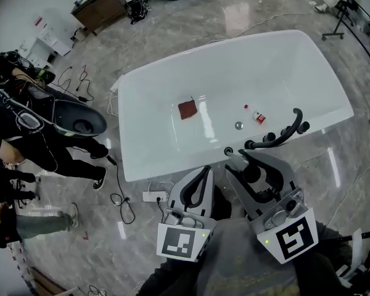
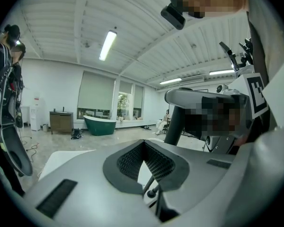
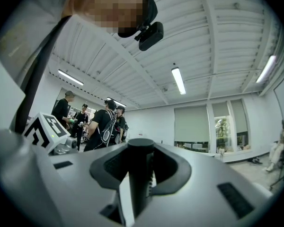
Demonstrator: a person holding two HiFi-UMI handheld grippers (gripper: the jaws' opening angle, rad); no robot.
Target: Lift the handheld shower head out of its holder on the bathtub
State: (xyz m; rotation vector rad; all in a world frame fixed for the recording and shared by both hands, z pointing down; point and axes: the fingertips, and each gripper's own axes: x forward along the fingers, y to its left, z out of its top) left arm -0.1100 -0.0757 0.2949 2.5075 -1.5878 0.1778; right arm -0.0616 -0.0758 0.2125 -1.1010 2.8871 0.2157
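1. Shower head [image 3: 141, 174]: a plain black cylinder, upright, at the near rim of the tub [image 1: 154, 85]. It stands near the curved black spout [image 1: 283, 131] and its knobs.
2. Handling (judged): stiff and smooth. The shaft is round with no flats, so it is liable to slip or twist in a light pinch. It is probably light in itself, though a hose, not visible here, may drag from below. It is not fragile, but a knock can mark its finish or the tub.
3. Where to take hold (judged): across the shaft, below the flat top, with the pads square on opposite sides. The pull then runs straight up along the shaft, without tilt, so that it does not bind in the holder.
4. Right gripper [image 1: 240, 159]: level, jaws part-way apart with the shower head between them. The meshed pads lie against its two sides, and the flat top stands just above the jaws. This reads as a grip.
5. Lower end of the shaft: hidden beneath the grippers in every view. Whether it sits in the holder or is clear of it cannot be told.
6. Left gripper [image 1: 208, 169]: tips together, nothing between them. It is just beside the right gripper, apart from the shower head, over the tub's near edge.
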